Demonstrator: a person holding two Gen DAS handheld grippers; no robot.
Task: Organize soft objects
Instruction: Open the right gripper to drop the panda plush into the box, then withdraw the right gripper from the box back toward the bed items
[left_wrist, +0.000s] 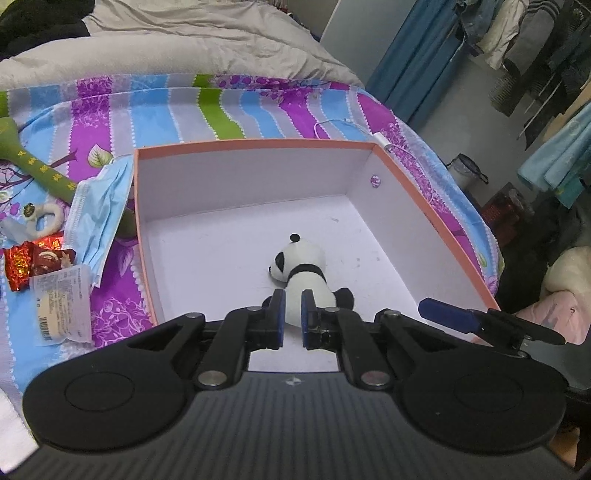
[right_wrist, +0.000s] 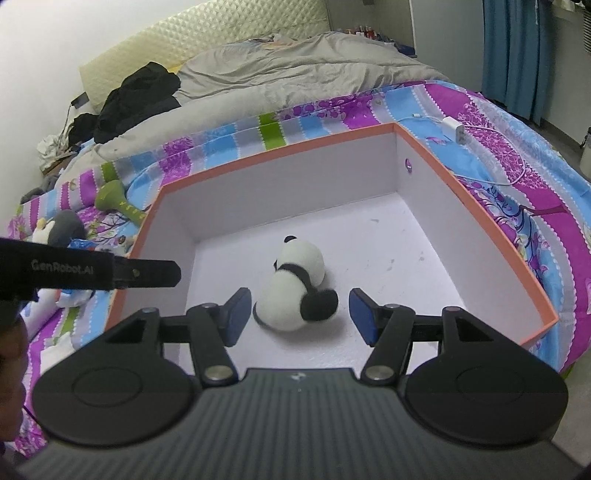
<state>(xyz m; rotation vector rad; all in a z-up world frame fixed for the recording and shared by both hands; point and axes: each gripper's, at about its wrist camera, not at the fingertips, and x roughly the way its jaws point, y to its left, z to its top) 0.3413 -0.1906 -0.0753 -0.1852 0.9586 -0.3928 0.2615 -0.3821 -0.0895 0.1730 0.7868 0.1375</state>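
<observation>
A small panda plush (left_wrist: 301, 271) lies on the floor of an open white box with an orange rim (left_wrist: 255, 143) on the bed. In the left wrist view my left gripper (left_wrist: 291, 319) hovers over the panda's rear end, its jaws a narrow gap apart and empty. In the right wrist view the panda (right_wrist: 295, 286) lies between the wide-open jaws of my right gripper (right_wrist: 299, 315), untouched. A penguin plush (right_wrist: 61, 230) lies left of the box (right_wrist: 461, 184). The left gripper's body (right_wrist: 92, 271) shows at the left edge.
Left of the box lie a blue face mask (left_wrist: 98, 208), a green bottle-shaped toy (left_wrist: 33, 162), a white ring (left_wrist: 42, 218), red snack packets (left_wrist: 33, 260) and a wrapped packet (left_wrist: 61, 304). A white charger with its cable (right_wrist: 456, 129) lies right of the box. A grey duvet (right_wrist: 277, 74) covers the far bed.
</observation>
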